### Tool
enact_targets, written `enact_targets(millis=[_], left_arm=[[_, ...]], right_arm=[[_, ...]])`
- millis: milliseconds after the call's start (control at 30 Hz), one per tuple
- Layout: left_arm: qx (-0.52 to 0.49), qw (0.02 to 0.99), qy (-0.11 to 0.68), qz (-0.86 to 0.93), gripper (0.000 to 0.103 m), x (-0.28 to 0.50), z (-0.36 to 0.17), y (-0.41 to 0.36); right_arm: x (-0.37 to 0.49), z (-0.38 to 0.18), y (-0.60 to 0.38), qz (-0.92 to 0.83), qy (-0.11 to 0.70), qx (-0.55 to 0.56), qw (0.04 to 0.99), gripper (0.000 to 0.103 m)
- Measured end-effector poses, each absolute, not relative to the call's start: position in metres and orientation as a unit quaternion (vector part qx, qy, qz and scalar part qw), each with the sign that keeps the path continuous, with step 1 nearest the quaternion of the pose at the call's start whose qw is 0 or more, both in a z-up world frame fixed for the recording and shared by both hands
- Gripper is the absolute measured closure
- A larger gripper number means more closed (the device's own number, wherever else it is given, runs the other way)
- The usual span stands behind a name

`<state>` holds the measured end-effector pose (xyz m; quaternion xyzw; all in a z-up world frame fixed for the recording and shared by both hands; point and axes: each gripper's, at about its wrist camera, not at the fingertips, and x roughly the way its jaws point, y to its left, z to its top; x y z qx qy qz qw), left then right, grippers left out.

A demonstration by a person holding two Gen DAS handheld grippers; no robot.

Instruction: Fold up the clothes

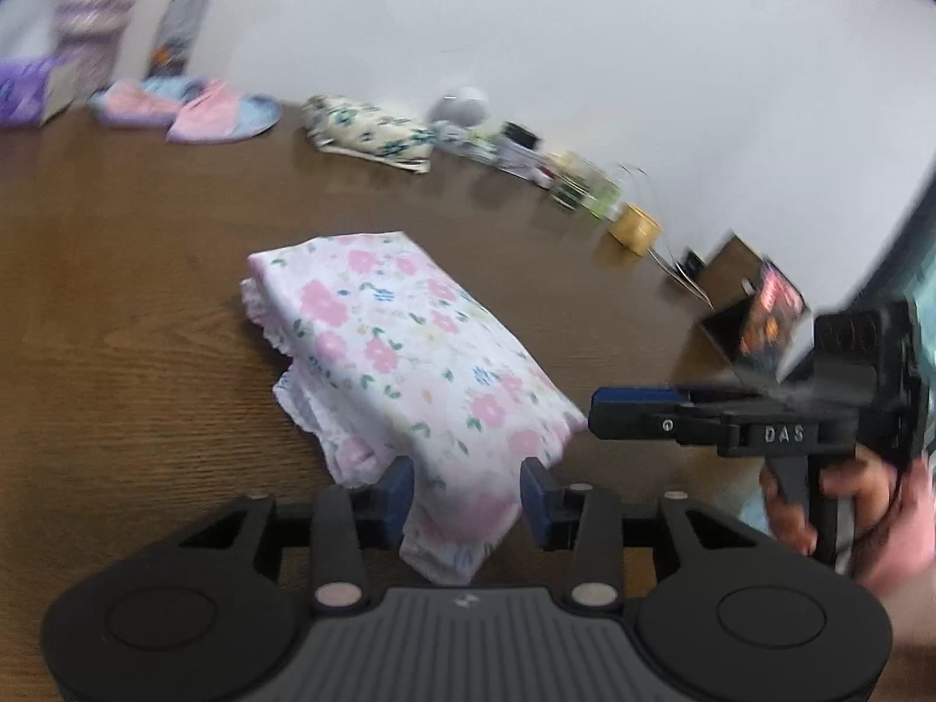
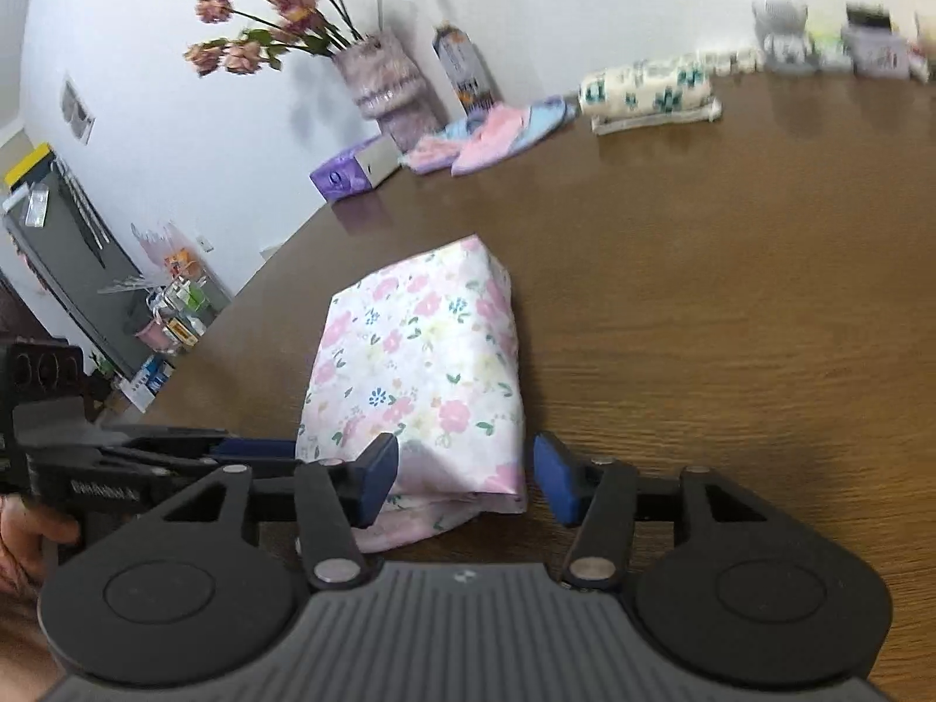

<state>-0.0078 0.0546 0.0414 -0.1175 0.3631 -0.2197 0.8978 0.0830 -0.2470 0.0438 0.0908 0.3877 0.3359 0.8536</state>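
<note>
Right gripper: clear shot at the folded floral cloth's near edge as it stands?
Probably yes. The right gripper has its jaws apart on either side of the folded pink-floral cloth, nothing between. The left gripper sits beside the cloth's other corner, not blocking.

Both tools slant downward, side by side. The left tool (image 1: 467,500) stands part-open; the right tool (image 2: 466,482) stands wider, a hand (image 1: 860,518) gripping its handle.

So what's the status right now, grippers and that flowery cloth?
Left gripper open, near end of the folded floral cloth between its fingers. Right gripper open, astride the same end. Cloth folded on the table. Nothing in the way.
</note>
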Motion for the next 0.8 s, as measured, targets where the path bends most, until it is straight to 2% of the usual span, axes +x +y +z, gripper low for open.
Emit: enact_targets(millis=[133, 300, 333, 367, 433, 533, 600, 700, 800], left_arm=[[0.01, 0.908, 0.352, -0.226, 0.06, -0.022, 0.041, 0.029], [0.075, 0.91, 0.352, -0.205, 0.061, -0.019, 0.024, 0.005], [0.088, 0.912, 0.35, -0.197, 0.065, -0.019, 0.021, 0.003], [0.095, 0.914, 0.343, -0.193, 0.075, -0.019, 0.019, 0.001], [0.103, 0.917, 0.335, -0.19, 0.085, -0.016, 0.018, -0.001], [0.113, 0.921, 0.324, -0.184, 0.088, -0.013, 0.016, -0.004], [0.122, 0.923, 0.319, -0.18, 0.089, -0.008, 0.015, -0.009], [0.143, 0.922, 0.312, -0.177, 0.091, 0.0, 0.014, -0.021], [0.168, 0.916, 0.313, -0.186, 0.092, 0.012, 0.015, -0.039]], right_arm=[[0.064, 0.043, -0.24, 0.337, 0.381, 0.02, 0.861, 0.05], [0.05, 0.029, -0.216, 0.317, 0.365, -0.058, 0.873, 0.05], [0.048, 0.026, -0.212, 0.317, 0.362, -0.067, 0.874, 0.05], [0.046, 0.024, -0.208, 0.318, 0.358, -0.075, 0.875, 0.05], [0.042, 0.021, -0.199, 0.317, 0.351, -0.091, 0.876, 0.051], [0.039, 0.018, -0.189, 0.313, 0.335, -0.109, 0.882, 0.052], [0.04, 0.017, -0.186, 0.309, 0.327, -0.112, 0.886, 0.059], [0.05, 0.016, -0.189, 0.296, 0.324, -0.101, 0.893, 0.062], [0.061, 0.018, -0.2, 0.277, 0.324, -0.079, 0.901, 0.062]])
